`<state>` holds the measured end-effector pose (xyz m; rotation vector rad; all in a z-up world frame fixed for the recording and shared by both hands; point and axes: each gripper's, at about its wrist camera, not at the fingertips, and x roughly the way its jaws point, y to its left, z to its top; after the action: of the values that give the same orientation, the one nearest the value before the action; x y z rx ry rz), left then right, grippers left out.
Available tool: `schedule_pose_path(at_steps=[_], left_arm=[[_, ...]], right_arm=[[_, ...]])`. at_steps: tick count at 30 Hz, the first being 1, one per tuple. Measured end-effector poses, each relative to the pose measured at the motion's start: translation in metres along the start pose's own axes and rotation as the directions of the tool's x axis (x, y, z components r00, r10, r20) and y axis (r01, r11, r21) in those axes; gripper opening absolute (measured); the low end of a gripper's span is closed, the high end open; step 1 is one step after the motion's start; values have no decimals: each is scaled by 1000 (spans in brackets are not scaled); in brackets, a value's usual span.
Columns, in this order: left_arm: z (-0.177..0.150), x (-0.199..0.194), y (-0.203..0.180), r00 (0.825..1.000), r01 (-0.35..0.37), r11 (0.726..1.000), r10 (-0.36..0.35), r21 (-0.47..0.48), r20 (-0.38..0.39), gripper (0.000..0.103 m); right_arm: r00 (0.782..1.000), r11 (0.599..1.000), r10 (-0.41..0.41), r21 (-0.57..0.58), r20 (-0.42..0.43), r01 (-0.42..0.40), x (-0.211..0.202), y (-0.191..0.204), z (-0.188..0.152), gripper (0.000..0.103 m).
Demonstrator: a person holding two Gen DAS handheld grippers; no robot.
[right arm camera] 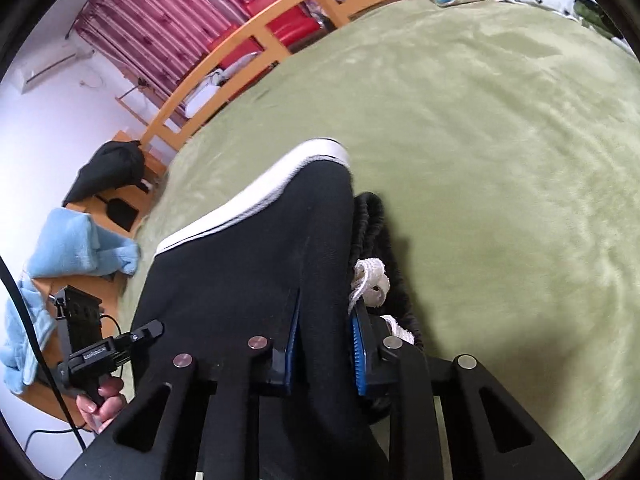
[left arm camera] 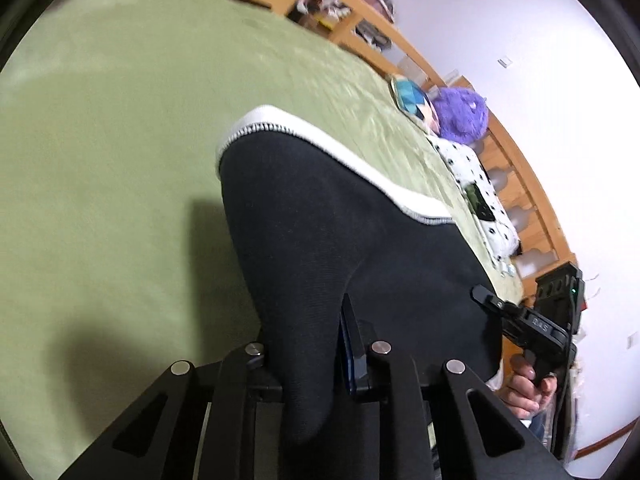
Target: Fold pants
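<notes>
Black pants (left arm camera: 320, 216) with a white side stripe (left arm camera: 360, 160) hang stretched between my two grippers above a green bed (left arm camera: 120, 140). My left gripper (left arm camera: 308, 320) is shut on one end of the pants. My right gripper (right arm camera: 324, 320) is shut on the pants (right arm camera: 256, 248) at the waist, where the elastic waistband (right arm camera: 372, 216) and white drawstring (right arm camera: 372, 280) bunch beside its fingers. The white stripe shows in the right wrist view (right arm camera: 280, 176). The right gripper appears in the left wrist view (left arm camera: 520, 320), and the left gripper in the right wrist view (right arm camera: 116, 348).
The green blanket (right arm camera: 500, 160) covers the bed. A wooden bed rail (left arm camera: 400, 40) runs along the far edge. Pillows and a purple plush toy (left arm camera: 460, 112) lie at the head. A blue towel (right arm camera: 76, 248) and dark cloth (right arm camera: 108, 172) lie on furniture beside the bed.
</notes>
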<state>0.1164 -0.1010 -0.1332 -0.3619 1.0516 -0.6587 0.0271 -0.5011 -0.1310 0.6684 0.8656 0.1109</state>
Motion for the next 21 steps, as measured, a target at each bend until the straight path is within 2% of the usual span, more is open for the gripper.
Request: schedule_pose_path(at_steps=[5,8,10,11,13,14,15,16,17,18,21], left_arm=[[34,-61,45,991,-109,994,108,5,74,18],[44,-73,74,976,-210,978,208,18,67,20],[43,-64,95,974,-225,974,225,2,23,24],[41,-56,105,974,-227,974,227,-13,-6,28],[31,-45,121,963,-267,963,265,-44,-52,36],[25,-47,124,954,-297,954,294,-50,-60,37],[19,-51,123,944,-328,944,326,-41,-48,37],[13,-59,118,935,-354,935,354,-17,-23,42],[10,-64,115,931,-364,931,364,-4,-11,51],[5,-71,109,928,-371,928,371,8,10,54],[-18,-88,84,918,-393,918,389,47,80,54]], right_arm=[[995,994,101,-39,-18,-101,37,62,-11,17],[992,991,115,-64,-58,-118,80,92,-18,17],[995,992,64,-101,-76,-71,102,104,-24,18],[998,990,1,-139,-68,-10,111,108,-27,20],[995,980,-73,-189,-63,60,114,107,-29,34],[992,975,-109,-199,-60,95,109,104,-29,37],[990,973,-127,-199,-54,114,104,104,-30,40],[989,970,-146,-203,-37,135,94,106,-30,41],[986,963,-167,-216,-9,161,83,112,-32,41],[982,953,-189,-235,24,190,76,117,-37,42],[979,926,-188,-316,79,204,58,139,-57,42]])
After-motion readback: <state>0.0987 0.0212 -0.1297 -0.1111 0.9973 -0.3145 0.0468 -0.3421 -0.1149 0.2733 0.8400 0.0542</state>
